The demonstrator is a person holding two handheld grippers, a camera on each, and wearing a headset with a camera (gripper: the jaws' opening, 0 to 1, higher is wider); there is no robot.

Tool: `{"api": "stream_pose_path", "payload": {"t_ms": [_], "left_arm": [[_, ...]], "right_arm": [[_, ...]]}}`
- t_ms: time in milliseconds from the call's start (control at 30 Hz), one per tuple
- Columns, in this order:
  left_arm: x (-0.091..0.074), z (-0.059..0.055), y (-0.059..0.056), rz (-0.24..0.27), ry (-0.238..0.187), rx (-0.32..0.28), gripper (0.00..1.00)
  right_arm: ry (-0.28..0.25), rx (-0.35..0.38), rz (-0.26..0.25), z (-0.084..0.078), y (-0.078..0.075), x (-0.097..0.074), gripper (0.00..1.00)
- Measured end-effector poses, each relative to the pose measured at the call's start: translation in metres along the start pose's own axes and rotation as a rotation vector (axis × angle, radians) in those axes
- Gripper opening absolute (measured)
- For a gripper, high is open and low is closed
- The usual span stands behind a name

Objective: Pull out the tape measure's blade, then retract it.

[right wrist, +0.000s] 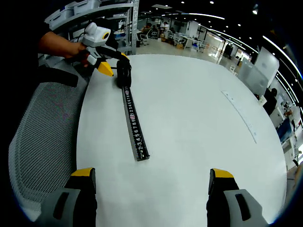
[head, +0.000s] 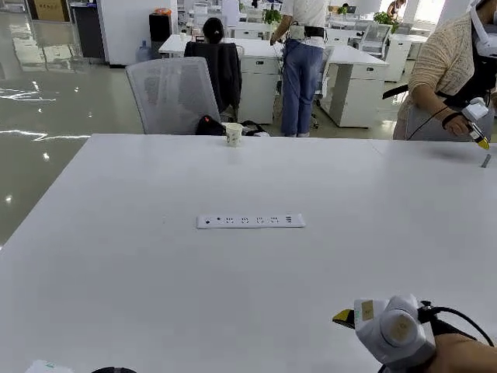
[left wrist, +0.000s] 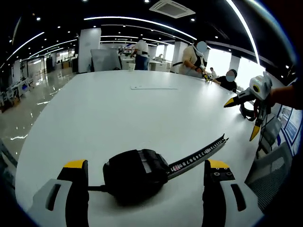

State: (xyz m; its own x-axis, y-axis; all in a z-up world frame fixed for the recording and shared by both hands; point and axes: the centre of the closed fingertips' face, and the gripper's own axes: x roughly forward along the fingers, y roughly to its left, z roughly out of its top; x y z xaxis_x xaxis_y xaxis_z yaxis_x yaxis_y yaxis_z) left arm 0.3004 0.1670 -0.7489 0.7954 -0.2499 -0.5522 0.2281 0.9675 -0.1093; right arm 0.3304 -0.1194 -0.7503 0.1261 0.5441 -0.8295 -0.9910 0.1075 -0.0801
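Note:
The black tape measure case lies on the white table between the wide-apart fingers of my left gripper, which is open and not touching it. Its blade runs out to the right along the table. In the right gripper view the blade stretches from the case, where the left gripper stands, to its hooked end. That end lies just ahead of my open right gripper, which holds nothing. The right gripper is low at the table's near right edge.
A white power strip lies mid-table and a paper cup stands at the far edge. Another person with a gripper works at the far right corner. A grey mesh chair is by the table's edge.

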Motion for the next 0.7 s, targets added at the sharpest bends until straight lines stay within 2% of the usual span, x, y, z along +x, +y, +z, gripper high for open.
{"api": "stream_pose_path", "payload": {"t_ms": [33,100,200,333,400,500,567,700], "left_arm": [[0.0,0.001,0.003,0.037,-0.014,0.003,0.99],[0.003,-0.001,0.005,0.068,-0.019,0.028,0.99],[0.009,-0.008,0.001,0.05,0.0,-0.013,0.99],[0.013,-0.01,0.004,0.073,-0.007,-0.025,0.99],[0.013,-0.007,0.008,0.101,-0.033,-0.021,0.99],[0.012,0.004,0.019,0.149,-0.117,-0.027,0.99],[0.014,0.003,0.021,0.154,-0.114,-0.063,0.99],[0.014,0.007,0.026,0.187,-0.136,-0.077,0.99]], "right_arm": [[-0.002,-0.007,0.012,0.002,0.001,0.002,0.99],[0.006,-0.004,0.021,0.003,0.0,0.007,0.99],[0.013,-0.006,0.038,0.005,0.001,0.015,0.99],[0.039,-0.011,0.063,0.006,0.002,0.027,0.99],[0.046,-0.017,0.073,0.005,0.003,0.031,0.99],[0.065,-0.028,0.089,0.004,0.005,0.039,0.99],[0.076,-0.03,0.099,0.002,0.005,0.043,0.99],[0.092,-0.022,0.113,0.001,0.005,0.049,0.99]]}}
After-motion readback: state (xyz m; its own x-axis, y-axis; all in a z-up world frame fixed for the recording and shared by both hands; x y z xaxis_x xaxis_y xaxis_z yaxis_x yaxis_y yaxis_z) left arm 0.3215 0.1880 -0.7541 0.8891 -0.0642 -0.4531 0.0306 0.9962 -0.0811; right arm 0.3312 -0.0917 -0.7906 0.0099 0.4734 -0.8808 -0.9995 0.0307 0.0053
